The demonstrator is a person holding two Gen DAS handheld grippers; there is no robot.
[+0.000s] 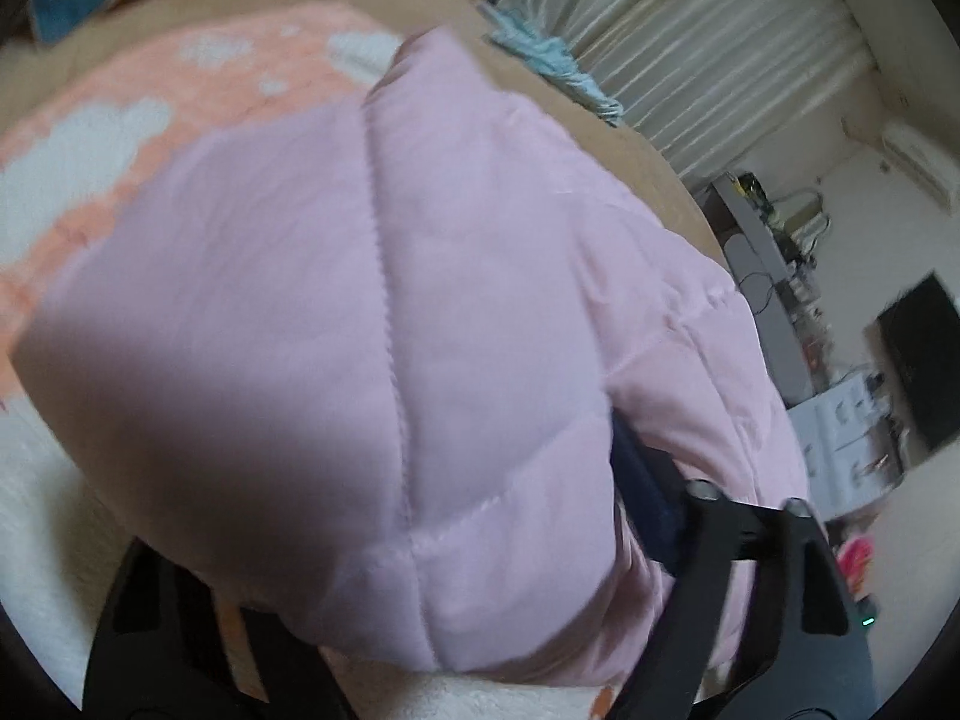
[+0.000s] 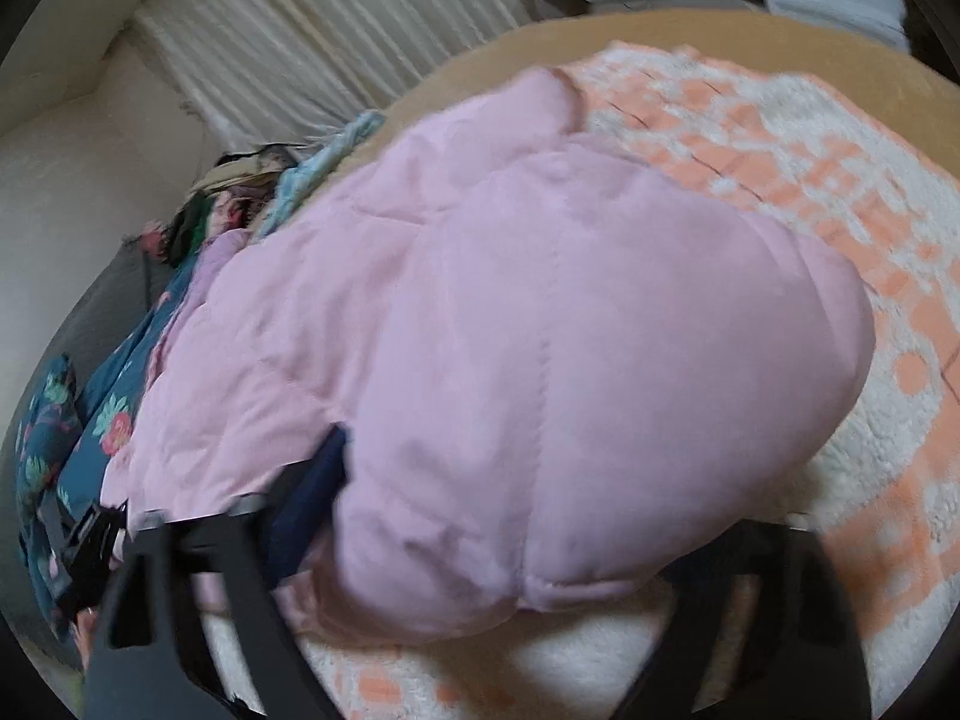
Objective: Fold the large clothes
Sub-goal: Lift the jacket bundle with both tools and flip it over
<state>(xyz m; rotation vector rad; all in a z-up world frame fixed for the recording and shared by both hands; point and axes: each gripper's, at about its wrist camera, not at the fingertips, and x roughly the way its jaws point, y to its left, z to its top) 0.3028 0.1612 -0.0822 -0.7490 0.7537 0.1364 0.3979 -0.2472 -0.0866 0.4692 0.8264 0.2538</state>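
Both grippers, left gripper [image 1: 420, 630] and right gripper [image 2: 510, 612], clamped the pink padded jacket [image 1: 420, 330], whose bulk stretched toward twelve o'clock.

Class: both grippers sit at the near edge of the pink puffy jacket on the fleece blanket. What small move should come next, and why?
Probably close both grippers fully on the hem. The pink jacket bulges between the fingers of the left gripper and the right gripper, lying on the blanket; whether the pads press yet is unclear, so secure it before lifting to fold.
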